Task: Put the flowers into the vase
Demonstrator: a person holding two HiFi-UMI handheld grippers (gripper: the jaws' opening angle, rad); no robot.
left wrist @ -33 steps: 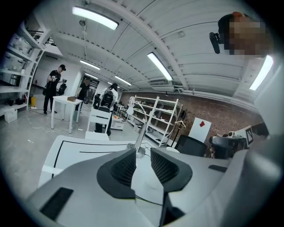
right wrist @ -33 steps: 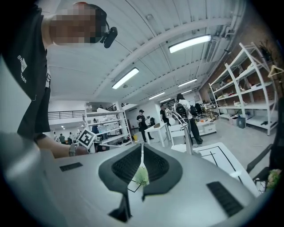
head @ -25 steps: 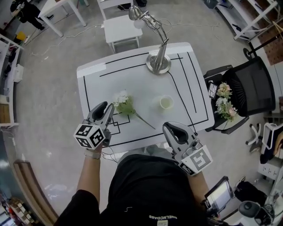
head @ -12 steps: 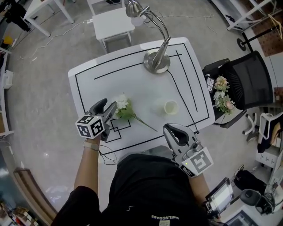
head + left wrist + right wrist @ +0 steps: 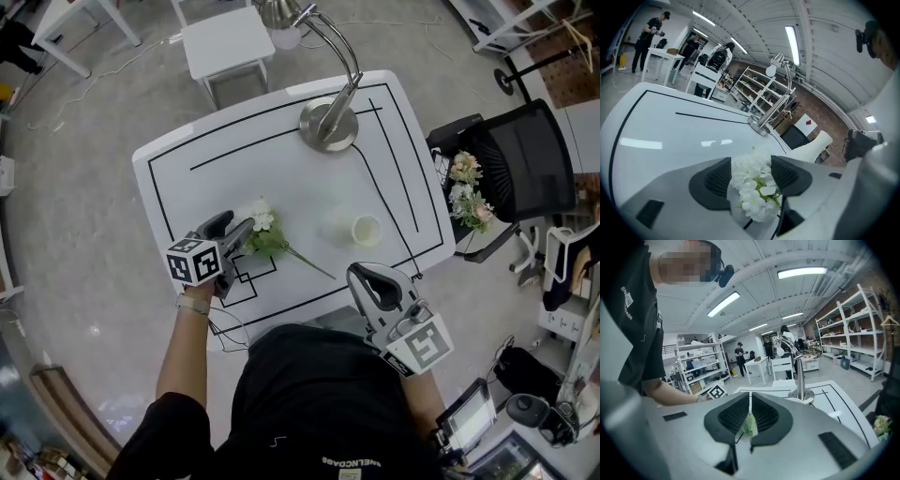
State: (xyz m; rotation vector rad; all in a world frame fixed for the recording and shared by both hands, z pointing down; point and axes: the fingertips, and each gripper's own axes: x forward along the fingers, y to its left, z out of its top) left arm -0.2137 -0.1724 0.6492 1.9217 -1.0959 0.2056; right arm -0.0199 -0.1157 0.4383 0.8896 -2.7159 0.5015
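Observation:
A white artificial flower with a green stem lies on the white table, left of the middle. My left gripper is down at the table with the blossom between its jaws. The jaws are opening and stand wide on both sides of the blossom, and the pads do not press on it. The white vase stands upright to the flower's right, also seen behind the right jaw as the vase. My right gripper hovers at the table's near edge, jaws together and empty.
A silver desk lamp stands at the table's far side. Black lines mark the tabletop. A black chair at the right carries more flowers. A small white table stands beyond on the floor.
My left gripper has come down and forward to the flower and its jaws have spread around the blossom. The right gripper has barely shifted.

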